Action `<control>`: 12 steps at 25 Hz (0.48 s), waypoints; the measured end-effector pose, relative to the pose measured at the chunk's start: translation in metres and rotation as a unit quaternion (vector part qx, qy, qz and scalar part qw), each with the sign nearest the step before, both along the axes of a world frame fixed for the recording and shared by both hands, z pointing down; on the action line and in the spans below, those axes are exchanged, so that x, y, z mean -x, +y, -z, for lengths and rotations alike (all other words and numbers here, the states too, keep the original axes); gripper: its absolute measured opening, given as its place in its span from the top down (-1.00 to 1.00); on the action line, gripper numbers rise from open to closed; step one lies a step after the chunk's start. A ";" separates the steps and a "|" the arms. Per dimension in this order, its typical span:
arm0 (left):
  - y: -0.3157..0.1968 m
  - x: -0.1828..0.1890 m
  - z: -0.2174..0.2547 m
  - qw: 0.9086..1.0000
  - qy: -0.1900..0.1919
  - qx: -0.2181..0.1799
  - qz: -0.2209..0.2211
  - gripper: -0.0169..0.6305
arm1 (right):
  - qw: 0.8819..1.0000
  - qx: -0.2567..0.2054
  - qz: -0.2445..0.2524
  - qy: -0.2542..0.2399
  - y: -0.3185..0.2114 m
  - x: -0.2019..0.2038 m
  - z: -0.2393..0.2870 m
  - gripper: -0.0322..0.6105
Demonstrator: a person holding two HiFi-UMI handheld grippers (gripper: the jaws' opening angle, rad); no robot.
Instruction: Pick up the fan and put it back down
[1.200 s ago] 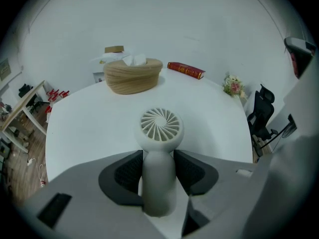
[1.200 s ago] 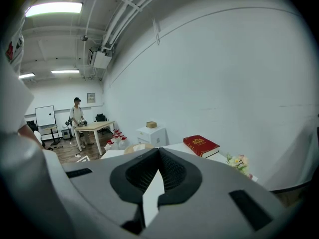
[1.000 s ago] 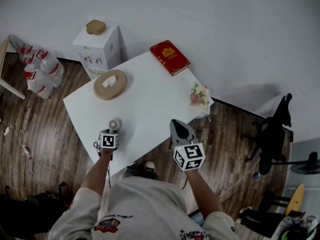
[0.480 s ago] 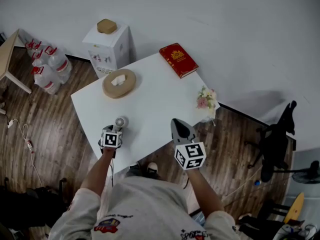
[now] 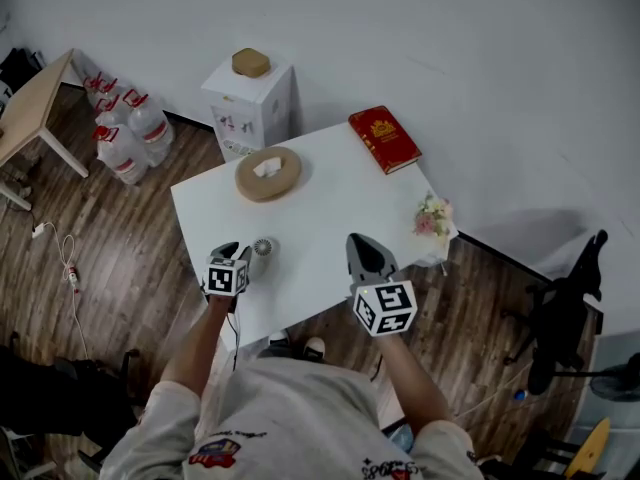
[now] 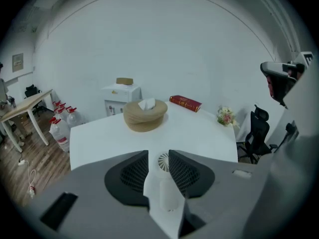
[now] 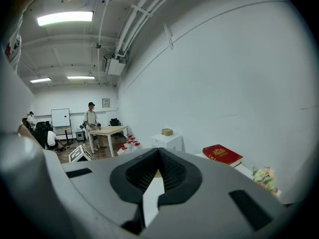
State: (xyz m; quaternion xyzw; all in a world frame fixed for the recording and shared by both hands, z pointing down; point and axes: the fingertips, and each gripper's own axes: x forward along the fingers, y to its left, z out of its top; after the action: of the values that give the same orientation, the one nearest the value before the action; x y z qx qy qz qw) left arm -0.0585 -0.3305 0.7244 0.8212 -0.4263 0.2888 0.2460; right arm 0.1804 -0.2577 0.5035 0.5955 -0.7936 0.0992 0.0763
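A small white fan (image 5: 263, 247) rests on the white table (image 5: 330, 198) near its front left edge. My left gripper (image 5: 228, 251) hangs just left of it and above it. In the left gripper view the fan (image 6: 163, 161) shows in the gap of the left gripper (image 6: 158, 152); the jaws are closing, and the pads do not touch it. My right gripper (image 5: 358, 240) hovers over the table's front right part with nothing in it. The right gripper (image 7: 158, 150) has its jaw tips together.
On the table are a round wooden tissue holder (image 5: 268, 174), a red book (image 5: 385, 139) and a small flower bunch (image 5: 432, 217) at the right corner. Behind stand a white cabinet (image 5: 248, 103), water bottles (image 5: 125, 133) and a wooden desk (image 5: 30, 108). An office chair (image 5: 565, 308) is at the right.
The fan sat right at my left gripper's tips before; now it stands apart, to their right. The head view has shifted, so the table sits further right in frame.
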 end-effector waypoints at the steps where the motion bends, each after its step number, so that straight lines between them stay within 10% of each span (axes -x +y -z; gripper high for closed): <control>1: -0.001 0.003 0.009 1.000 0.008 -0.010 0.003 0.60 | 1.000 -0.003 0.005 0.000 -0.002 0.004 0.002 0.92; 12: -0.008 0.009 0.140 0.983 0.073 -0.168 -0.016 0.93 | 0.998 -0.037 0.045 -0.003 -0.014 0.039 0.024 0.92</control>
State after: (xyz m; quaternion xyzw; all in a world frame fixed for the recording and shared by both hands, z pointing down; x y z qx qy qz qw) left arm -0.0679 -0.3382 0.5844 0.8764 -0.4366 0.1564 0.1299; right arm 0.1413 -0.2720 0.4797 0.5609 -0.8231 0.0682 0.0564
